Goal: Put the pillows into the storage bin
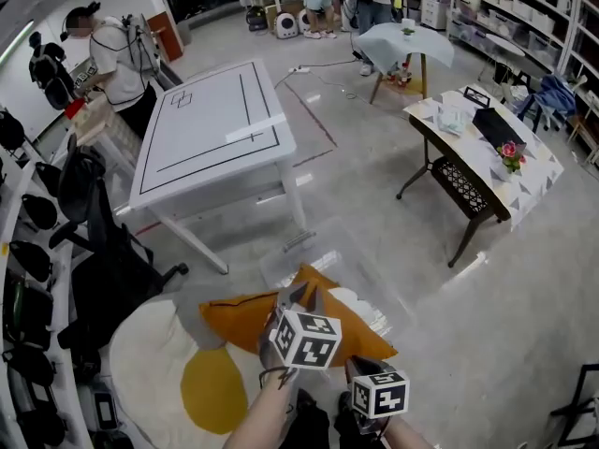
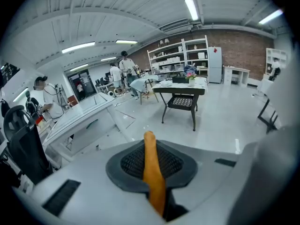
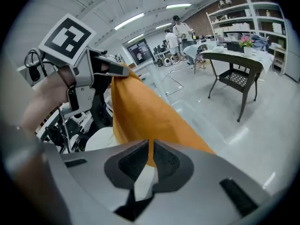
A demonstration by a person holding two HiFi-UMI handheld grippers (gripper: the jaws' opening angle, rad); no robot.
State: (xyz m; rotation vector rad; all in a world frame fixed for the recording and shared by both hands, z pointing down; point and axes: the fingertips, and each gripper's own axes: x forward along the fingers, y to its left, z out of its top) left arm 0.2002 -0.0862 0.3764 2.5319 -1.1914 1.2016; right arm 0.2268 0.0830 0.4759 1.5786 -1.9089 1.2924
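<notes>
the orange pillow [image 1: 241, 318] is looking plain; the round pillow [image 1: 150, 349] is showing white with a yellow disc; the white table [image 1: 215, 124] is carrying black lines; the cubes [image 1: 306, 338] are showing black-and-white squares.

A white table [image 1: 215, 129] stands left of a dark-framed table [image 1: 473, 171] bearing flowers [image 1: 510, 152].

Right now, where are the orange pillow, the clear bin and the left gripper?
orange pillow [image 1: 239, 321], head view, on its left side.
clear bin [image 1: 360, 260], head view, on its bare far side.
left gripper [image 1: 298, 296], head view, between its fingertips, pinching the pillow.
</notes>
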